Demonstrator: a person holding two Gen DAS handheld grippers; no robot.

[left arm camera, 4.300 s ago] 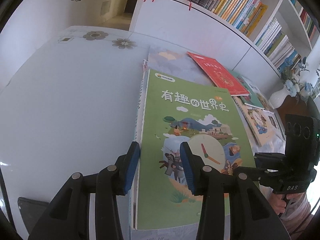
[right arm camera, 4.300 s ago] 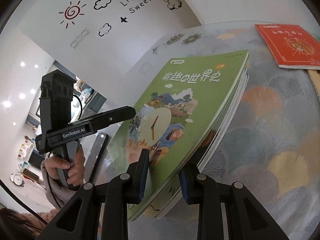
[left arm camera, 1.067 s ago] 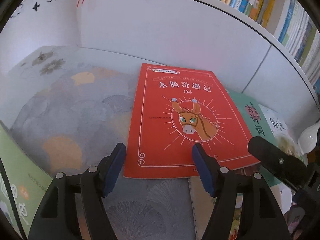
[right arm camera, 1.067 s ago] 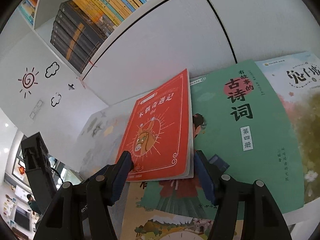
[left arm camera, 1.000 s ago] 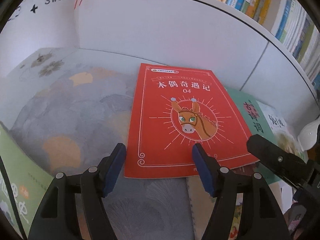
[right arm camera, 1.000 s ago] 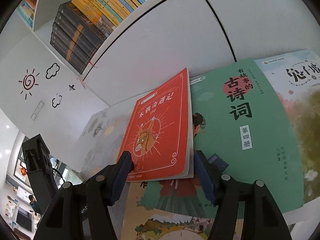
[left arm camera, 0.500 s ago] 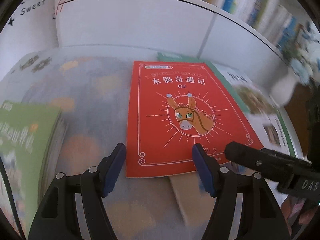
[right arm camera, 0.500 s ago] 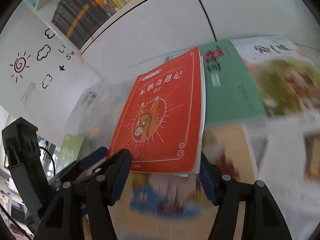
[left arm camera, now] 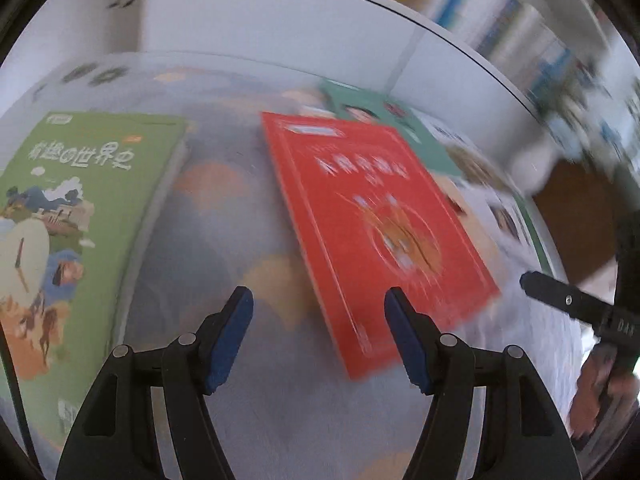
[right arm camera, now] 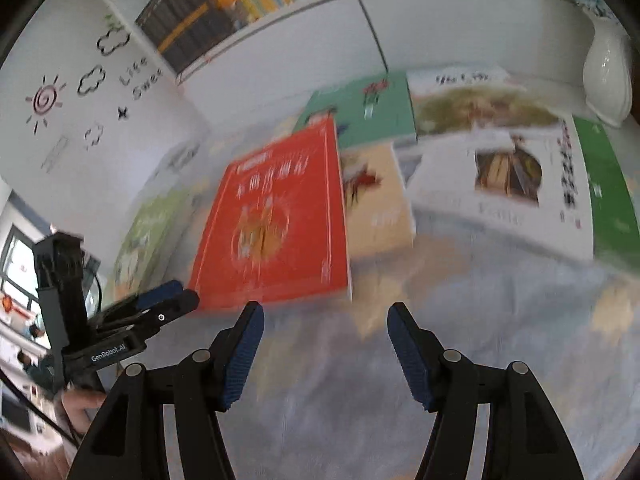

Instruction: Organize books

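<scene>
A red book [left arm camera: 380, 220] with a donkey cover lies askew on the patterned tablecloth [left arm camera: 224, 240]. Its near corner reaches between the fingers of my left gripper [left arm camera: 319, 294], which stand wide apart without pressing on it. In the right wrist view the red book [right arm camera: 276, 220] lies just beyond and left of my right gripper [right arm camera: 325, 308], whose open jaws hold nothing. The left gripper [right arm camera: 160, 308] has its tip at the book's near left corner. The right gripper [left arm camera: 560, 300] is close to its right corner. A green book [left arm camera: 68, 220] lies flat to the left.
A teal poem book [right arm camera: 368, 108], a tan book [right arm camera: 376, 208] and a white-covered book [right arm camera: 500, 184] lie behind and right of the red one. A white vase [right arm camera: 608, 76] stands far right. Bookshelves [right arm camera: 240, 0] line the white wall behind. A hand [right arm camera: 80, 404] holds the left gripper.
Both views have swung left. The red book, earlier framed squarely between each pair of fingers, now sits off-centre and turned. The green book has come into the left wrist view.
</scene>
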